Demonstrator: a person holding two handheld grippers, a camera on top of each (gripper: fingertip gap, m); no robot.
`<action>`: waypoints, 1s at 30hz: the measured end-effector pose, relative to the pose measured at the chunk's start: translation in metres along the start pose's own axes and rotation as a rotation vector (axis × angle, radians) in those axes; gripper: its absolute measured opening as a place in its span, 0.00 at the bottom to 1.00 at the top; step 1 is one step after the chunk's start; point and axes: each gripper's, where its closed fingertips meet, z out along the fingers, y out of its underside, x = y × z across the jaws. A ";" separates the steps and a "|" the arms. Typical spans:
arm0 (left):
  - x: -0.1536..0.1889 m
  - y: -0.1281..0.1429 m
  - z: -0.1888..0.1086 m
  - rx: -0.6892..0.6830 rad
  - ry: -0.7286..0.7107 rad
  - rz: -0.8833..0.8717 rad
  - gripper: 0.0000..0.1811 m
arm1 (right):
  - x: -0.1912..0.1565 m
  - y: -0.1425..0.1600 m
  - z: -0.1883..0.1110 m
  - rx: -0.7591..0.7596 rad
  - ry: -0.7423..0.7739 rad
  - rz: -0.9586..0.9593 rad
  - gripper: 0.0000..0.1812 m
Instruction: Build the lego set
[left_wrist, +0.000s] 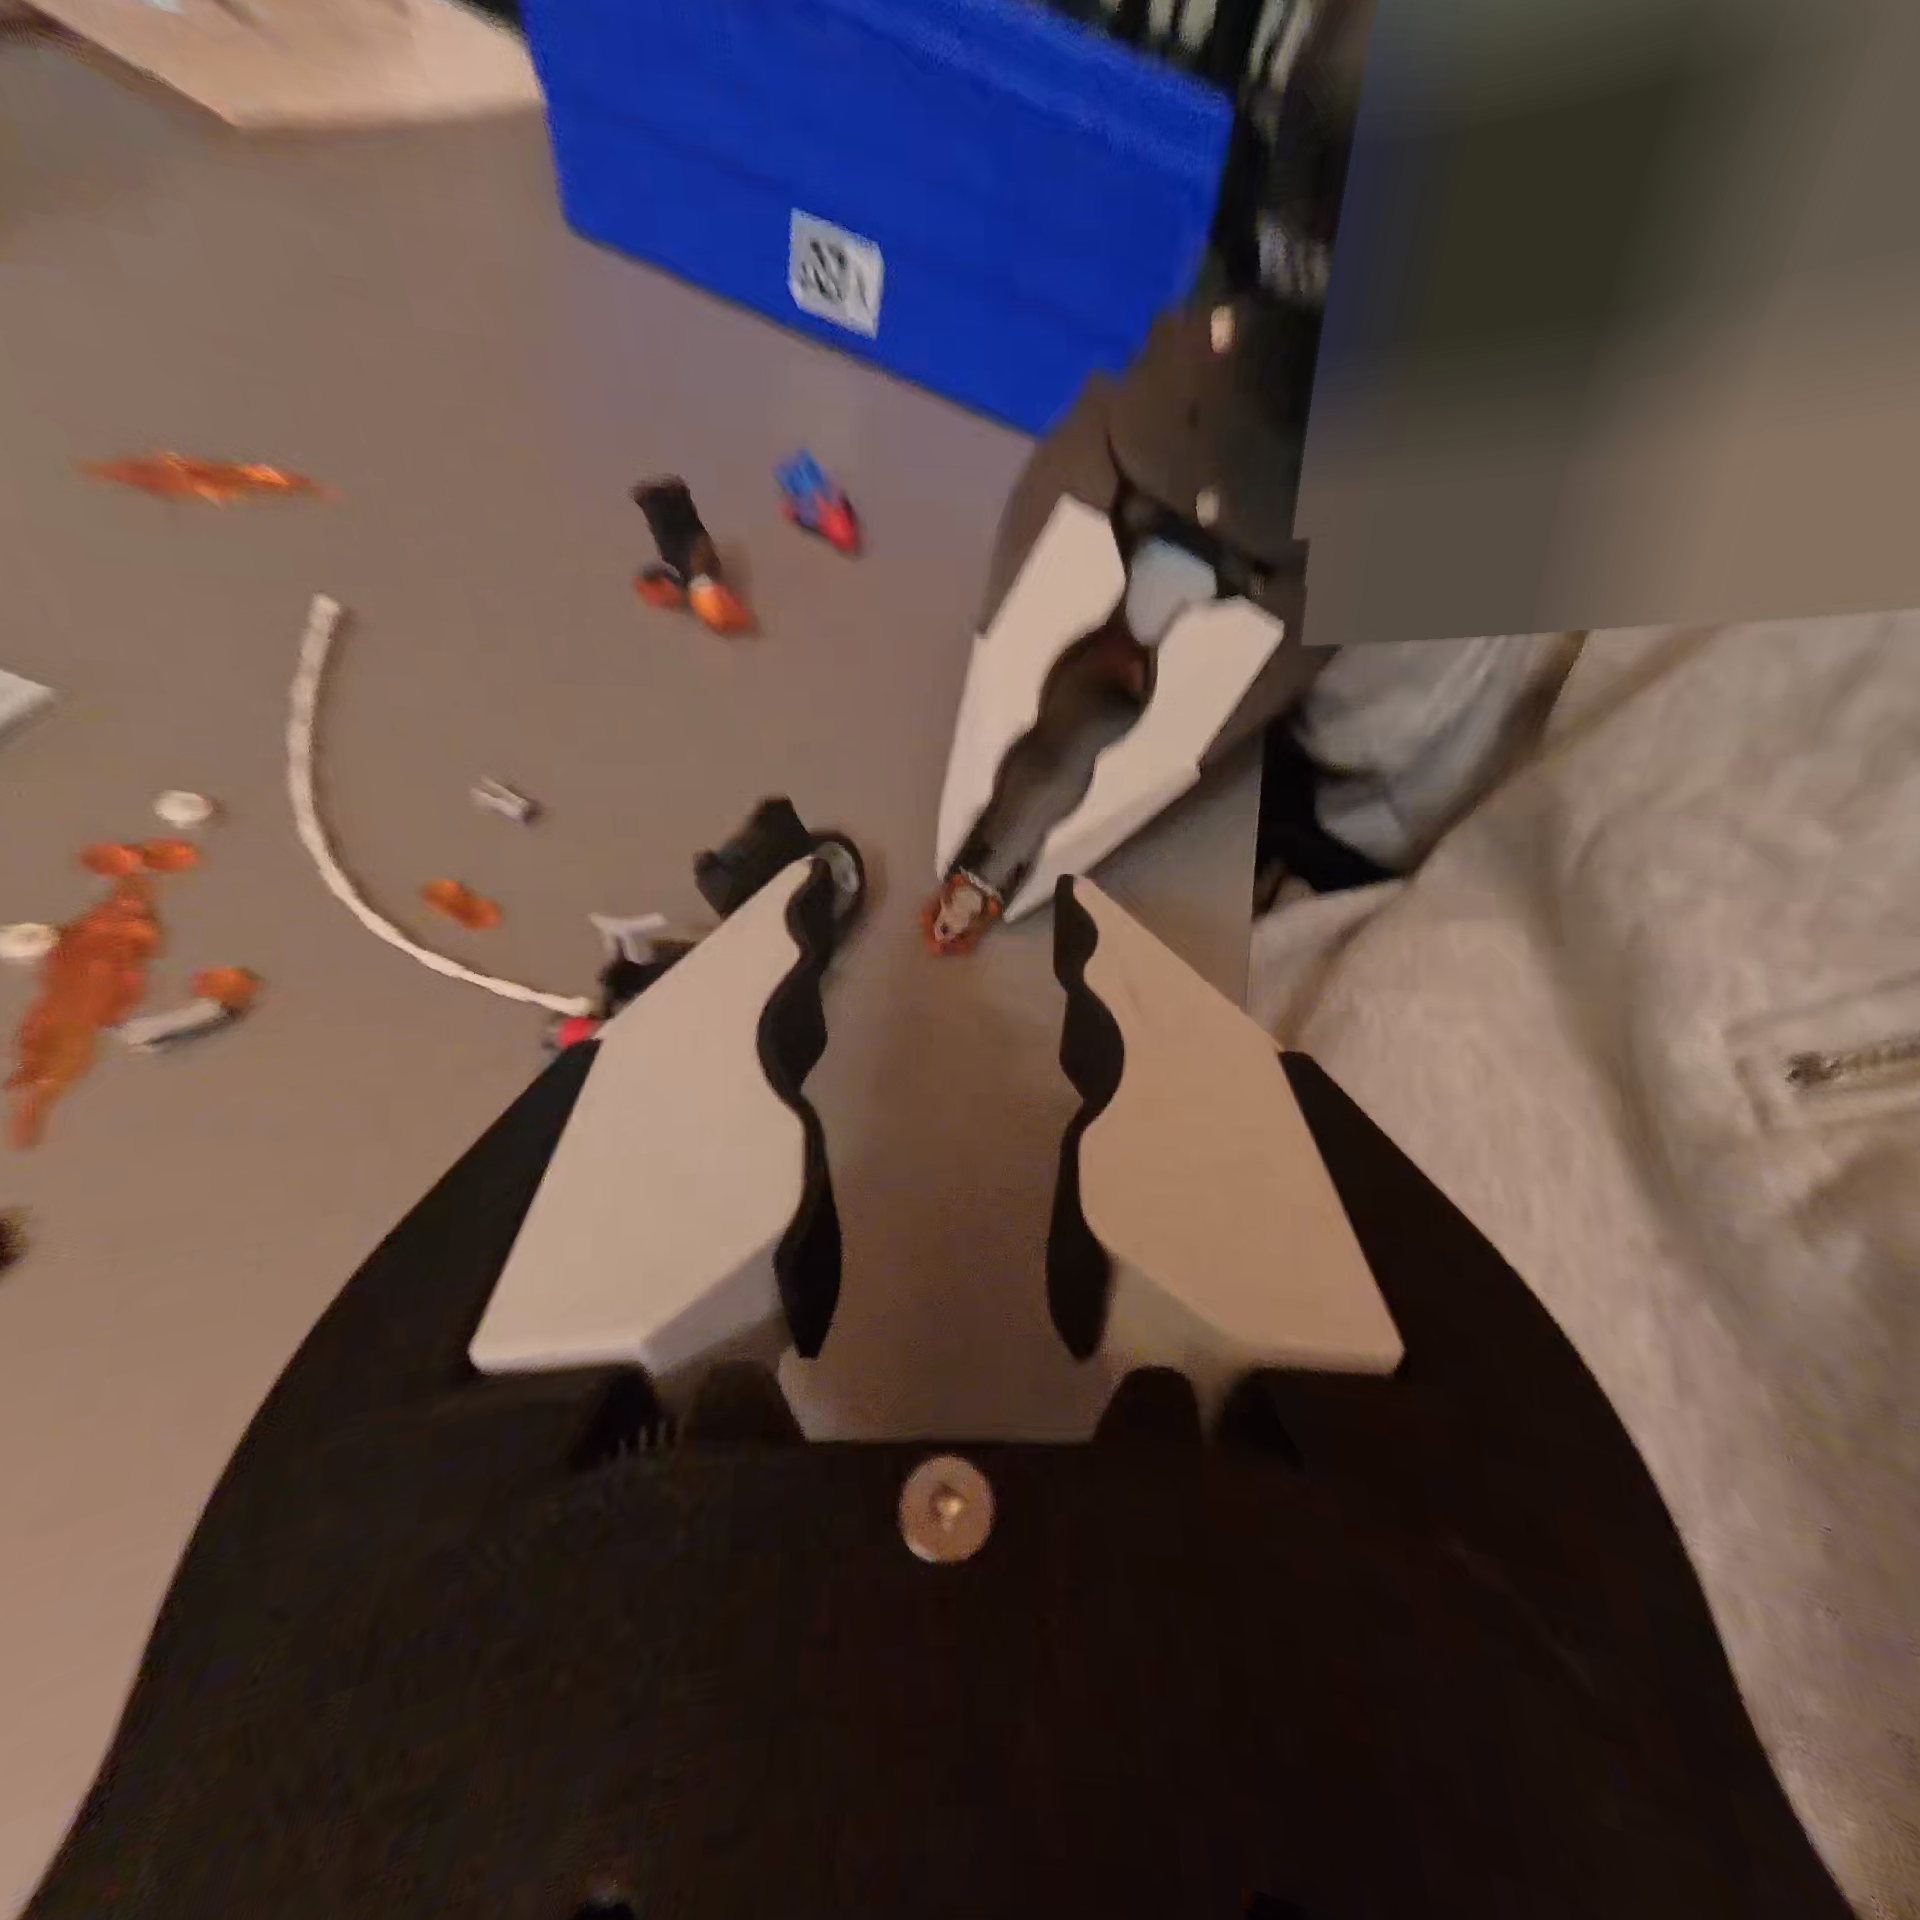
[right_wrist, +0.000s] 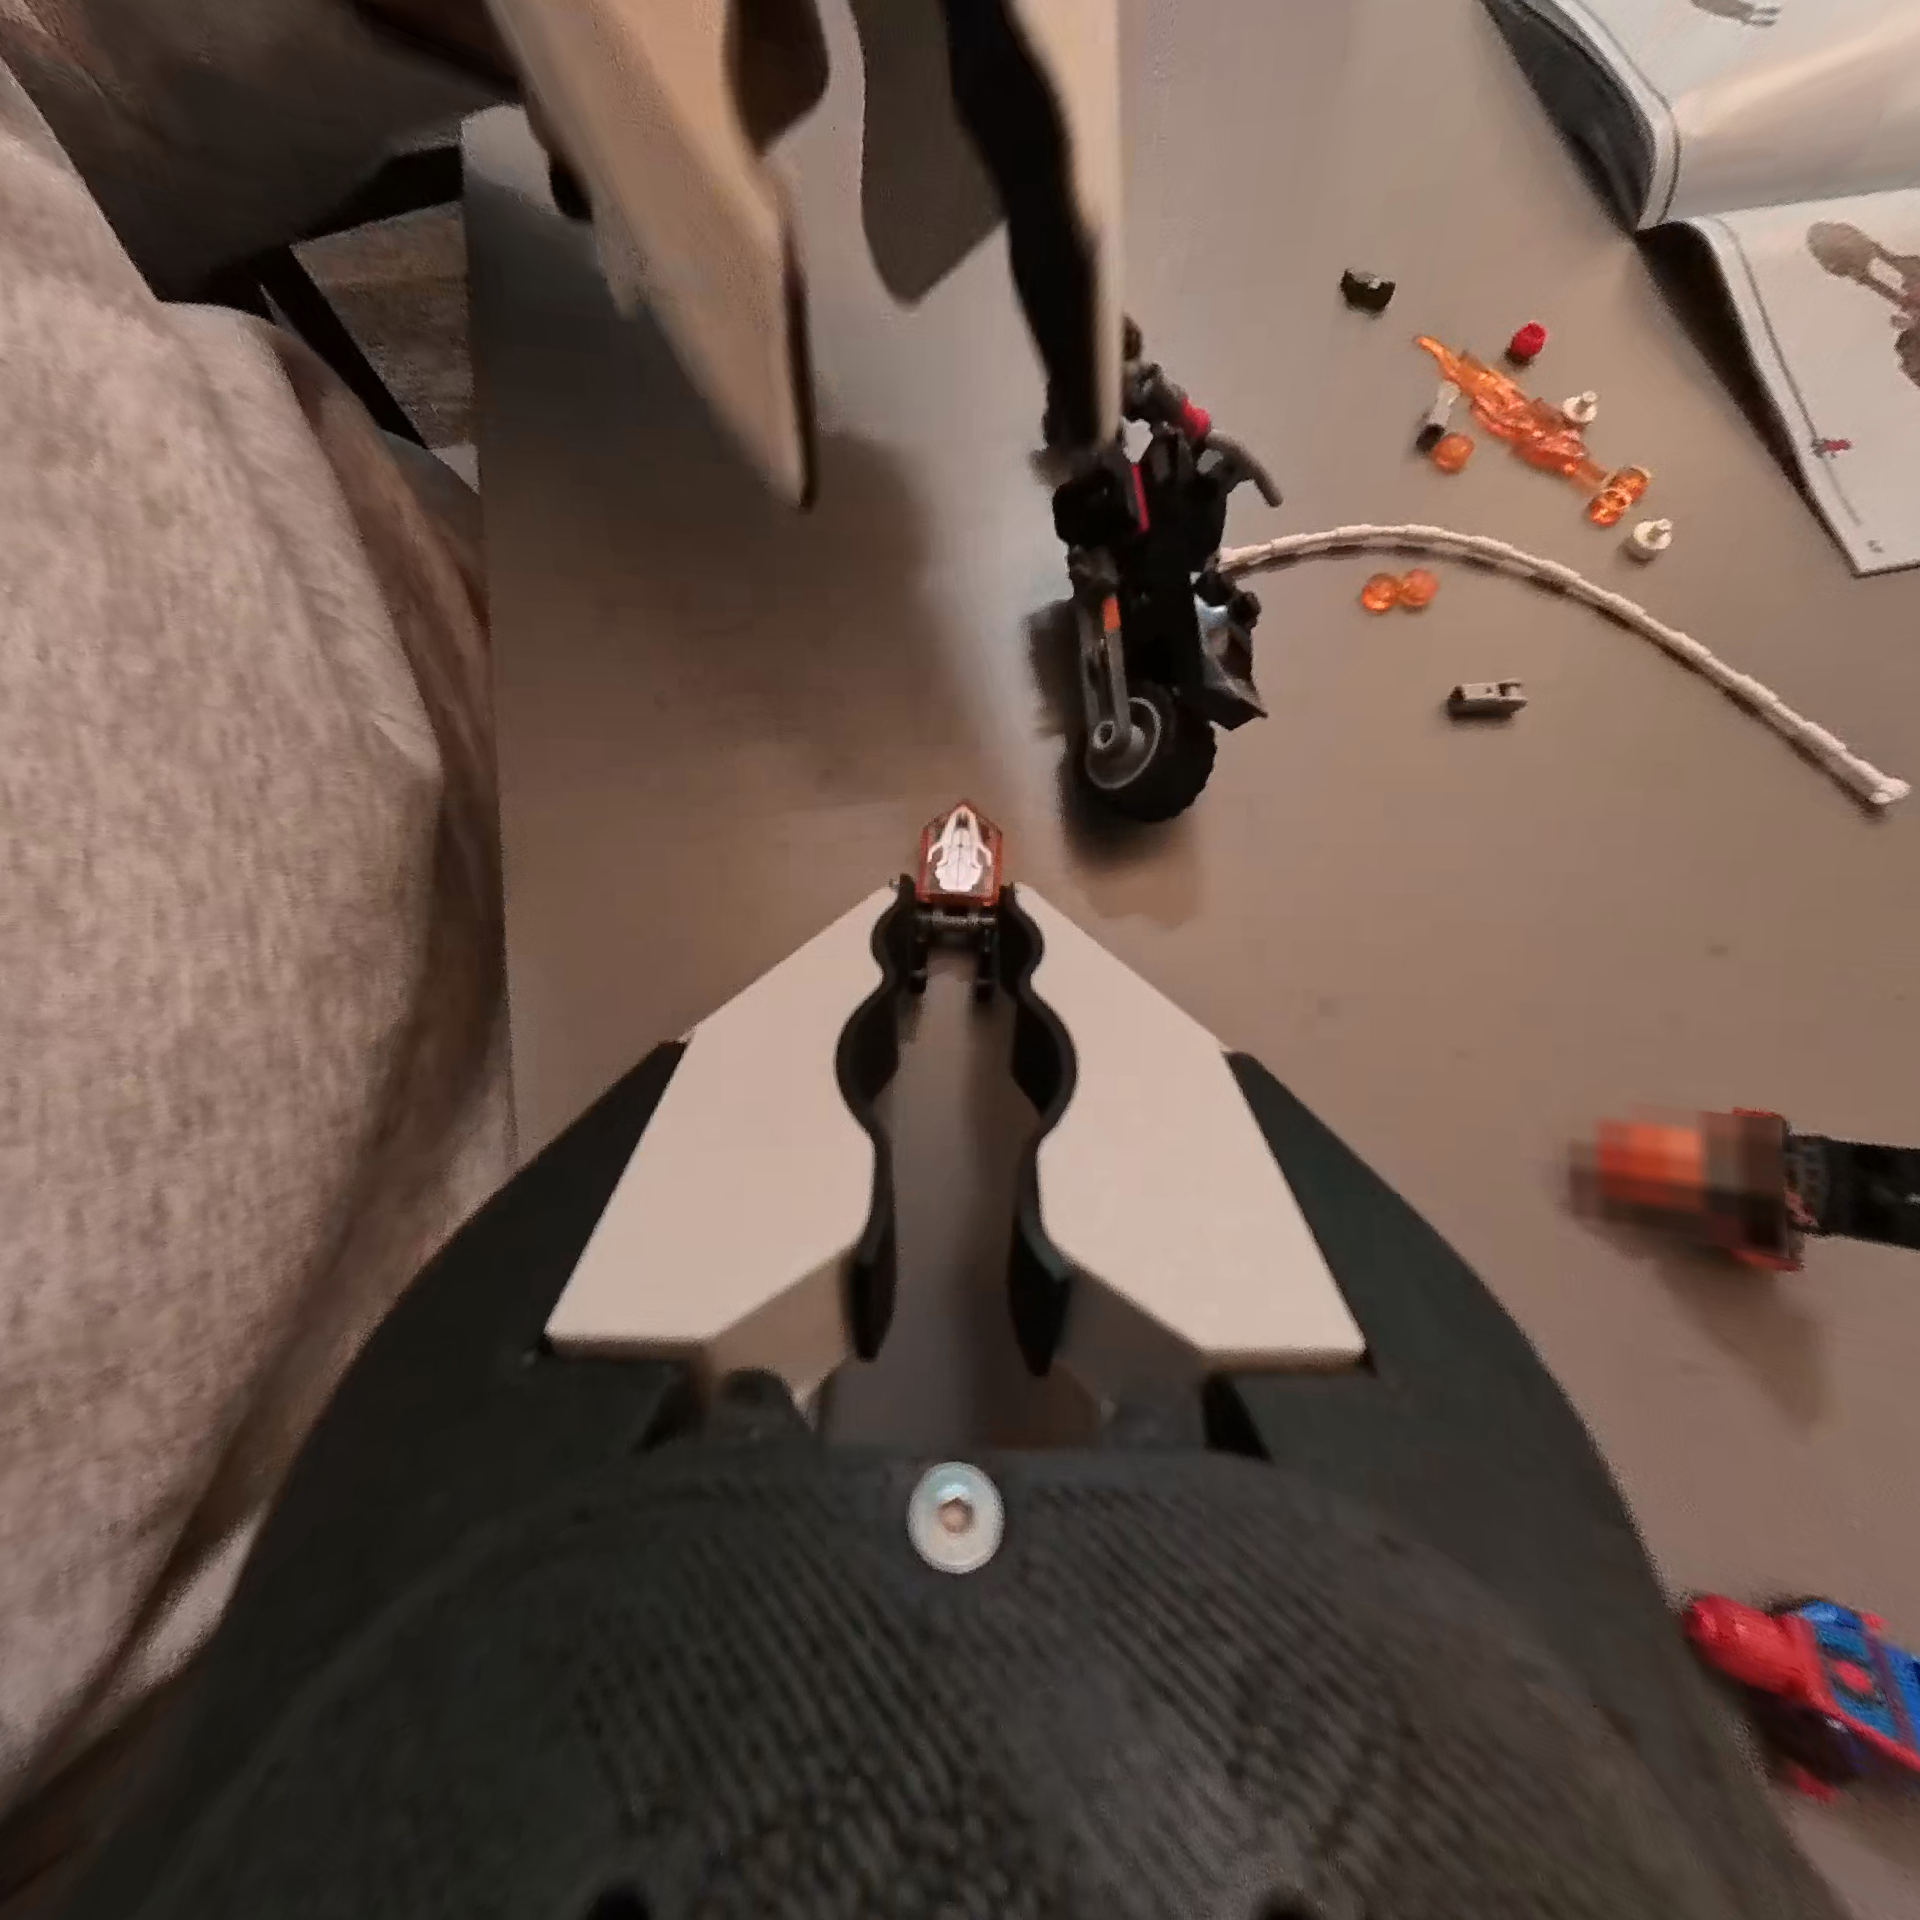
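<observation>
- Grey-brown tabletop (right_wrist: 727, 644) carries scattered lego parts; a person in a light grey garment (left_wrist: 1558, 1039) sits at its edge.
- Labels: a blue bin (left_wrist: 883, 177) at the far side bears a white printed sticker (left_wrist: 836, 272); contents of the bin not visible. An open instruction booklet (right_wrist: 1766, 208) lies at the far right of the right wrist view.
- Right gripper (right_wrist: 951, 914): jaws nearly closed, tips pinching a small orange piece with a white printed pattern (right_wrist: 961, 847), held just above the table.
- Left gripper (left_wrist: 940, 894): jaws apart, nothing between them; its left fingertip sits over the black motorcycle build (right_wrist: 1153, 623).
- Motorcycle build stands upright, just beside and right of the held orange piece.
- A white segmented curved piece (right_wrist: 1558, 592) lies touching or next to the motorcycle, extending right.
- Translucent orange flame pieces (right_wrist: 1517, 426) and small round studs lie beyond it.
- A red-and-blue minifigure (right_wrist: 1808, 1683) lies near right, well apart from both grippers.
</observation>
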 end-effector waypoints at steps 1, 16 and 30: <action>0.004 0.008 0.005 -0.047 0.012 0.019 0.24 | -0.002 -0.002 -0.001 0.009 -0.010 0.013 0.07; 0.033 0.006 0.019 -0.039 -0.055 0.337 0.13 | -0.024 -0.052 -0.038 0.381 -0.533 0.564 0.07; 0.023 0.016 0.024 -0.090 0.056 -0.009 0.03 | -0.001 -0.063 -0.051 0.537 -0.491 0.592 0.20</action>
